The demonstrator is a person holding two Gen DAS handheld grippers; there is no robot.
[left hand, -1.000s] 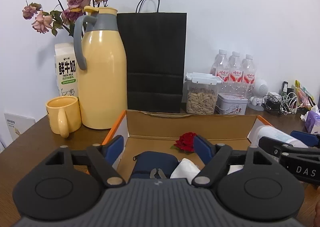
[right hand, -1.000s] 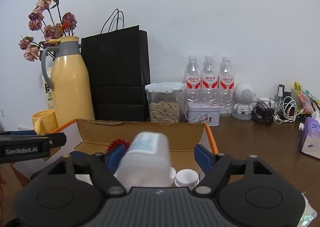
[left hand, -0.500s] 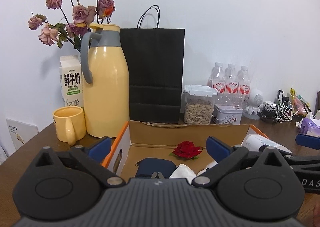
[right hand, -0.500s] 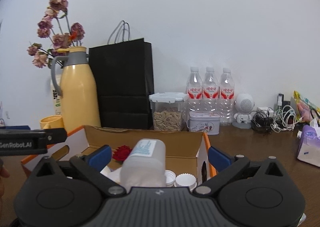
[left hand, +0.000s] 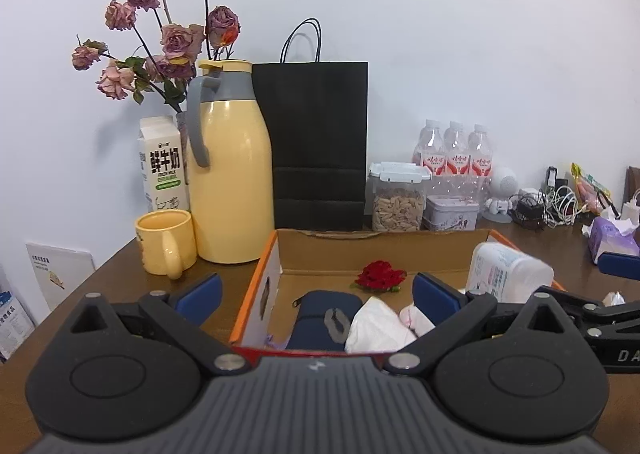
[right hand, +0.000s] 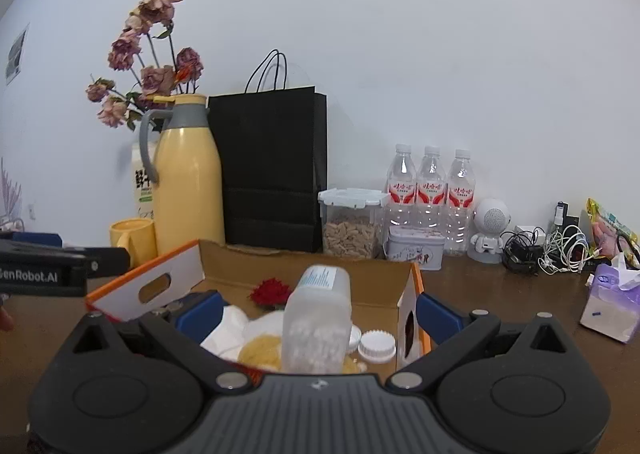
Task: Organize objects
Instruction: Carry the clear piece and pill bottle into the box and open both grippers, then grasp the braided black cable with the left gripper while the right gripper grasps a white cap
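An open cardboard box (left hand: 261, 286) with orange edges stands on the brown table. In it lie a navy pouch (left hand: 316, 316), a red rose (left hand: 380, 275), crumpled white tissue (left hand: 374, 328) and a white plastic bottle (left hand: 506, 274) leaning by the right wall. My left gripper (left hand: 316, 294) is open wide, its jaws straddling the box's left wall and holding nothing. In the right wrist view the box (right hand: 152, 288) holds the bottle (right hand: 318, 318), which tilts between the wide-open jaws of my right gripper (right hand: 318, 314); neither pad touches it. White caps (right hand: 376, 346) lie beside it.
Behind the box stand a yellow thermos (left hand: 230, 182), yellow mug (left hand: 166, 240), milk carton (left hand: 162, 164), black paper bag (left hand: 320, 142), seed jar (left hand: 396, 198), tin (left hand: 452, 212) and three water bottles (left hand: 456, 154). Cables (right hand: 556, 250) and a tissue pack (right hand: 612, 302) sit right.
Both grippers opened from part-way to fully wide and drew back and up from the box. The right gripper let go of the white bottle, which stayed in the box.
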